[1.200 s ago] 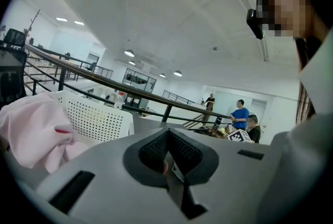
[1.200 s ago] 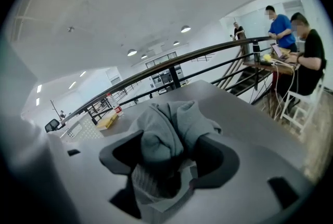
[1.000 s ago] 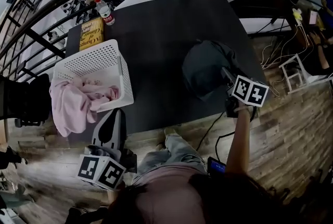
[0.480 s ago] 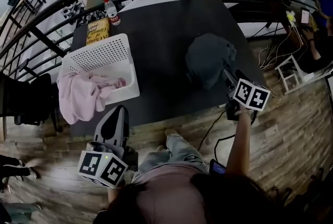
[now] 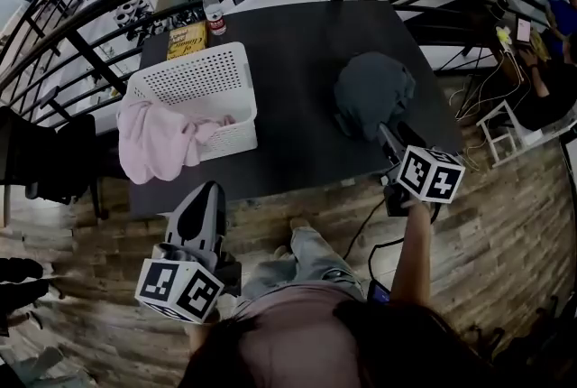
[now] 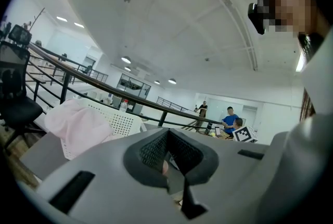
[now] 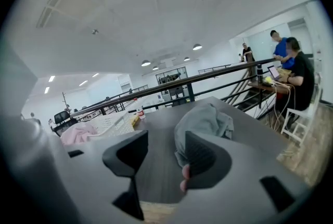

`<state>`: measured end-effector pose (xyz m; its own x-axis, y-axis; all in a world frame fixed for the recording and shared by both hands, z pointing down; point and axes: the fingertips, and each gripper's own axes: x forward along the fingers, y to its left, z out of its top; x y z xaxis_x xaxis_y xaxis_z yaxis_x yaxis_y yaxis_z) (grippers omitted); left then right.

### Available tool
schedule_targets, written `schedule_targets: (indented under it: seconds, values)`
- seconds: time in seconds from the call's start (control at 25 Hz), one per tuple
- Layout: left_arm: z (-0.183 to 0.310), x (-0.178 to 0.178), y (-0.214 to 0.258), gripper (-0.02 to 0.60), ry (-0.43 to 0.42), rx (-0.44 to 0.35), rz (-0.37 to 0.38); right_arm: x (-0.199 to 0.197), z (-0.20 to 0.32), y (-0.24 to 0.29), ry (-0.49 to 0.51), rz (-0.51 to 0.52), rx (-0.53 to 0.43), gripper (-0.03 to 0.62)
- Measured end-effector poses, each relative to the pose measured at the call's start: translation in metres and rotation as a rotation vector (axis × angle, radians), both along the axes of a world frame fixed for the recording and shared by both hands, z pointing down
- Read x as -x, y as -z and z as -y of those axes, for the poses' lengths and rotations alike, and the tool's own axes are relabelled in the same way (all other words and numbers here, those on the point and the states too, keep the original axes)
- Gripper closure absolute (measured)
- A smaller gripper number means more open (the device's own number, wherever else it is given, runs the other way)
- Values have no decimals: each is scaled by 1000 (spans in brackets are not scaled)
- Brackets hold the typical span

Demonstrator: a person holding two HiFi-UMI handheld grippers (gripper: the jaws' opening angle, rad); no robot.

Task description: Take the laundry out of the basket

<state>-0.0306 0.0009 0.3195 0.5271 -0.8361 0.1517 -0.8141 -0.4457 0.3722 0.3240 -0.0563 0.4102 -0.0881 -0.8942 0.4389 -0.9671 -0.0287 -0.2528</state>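
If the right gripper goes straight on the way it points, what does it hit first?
Probably the grey garment on the table, though depth is unclear. The right gripper has just been closing its jaws a little; they stand apart with nothing between them.

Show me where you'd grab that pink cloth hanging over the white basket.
Pinch the bunched fold of the pink cloth where it spills over the basket's near-left corner, coming from the person's side with the left tongs. That part hangs outside the walls, so probably nothing blocks it.
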Motion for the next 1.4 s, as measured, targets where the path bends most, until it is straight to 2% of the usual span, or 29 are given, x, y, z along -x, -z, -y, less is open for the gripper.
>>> schedule_targets:
  seconds: [0.24, 0.4, 0.56, 0.68, 0.96, 1.4]
  values:
    - [-23, 26, -3, 581, 27, 2, -20, 52, -25, 19, 91, -48, -28, 411]
    - [-34, 34, -11, 581, 31, 15, -31, 84, -42, 34, 144, -81, -60, 470]
    - [-43, 39, -12, 581, 41, 22, -37, 107, -54, 50, 179, -96, -105, 533]
    - [-46, 41, -10, 581, 55, 20, -35, 119, -59, 61, 205, -101, -131, 556]
    - [-50, 36, -3, 581, 105, 6, -32, 131, -63, 77, 281, -69, -164, 574]
    - [-53, -3, 2, 583, 184, 0, -10, 122, -58, 87, 421, -19, -197, 577]
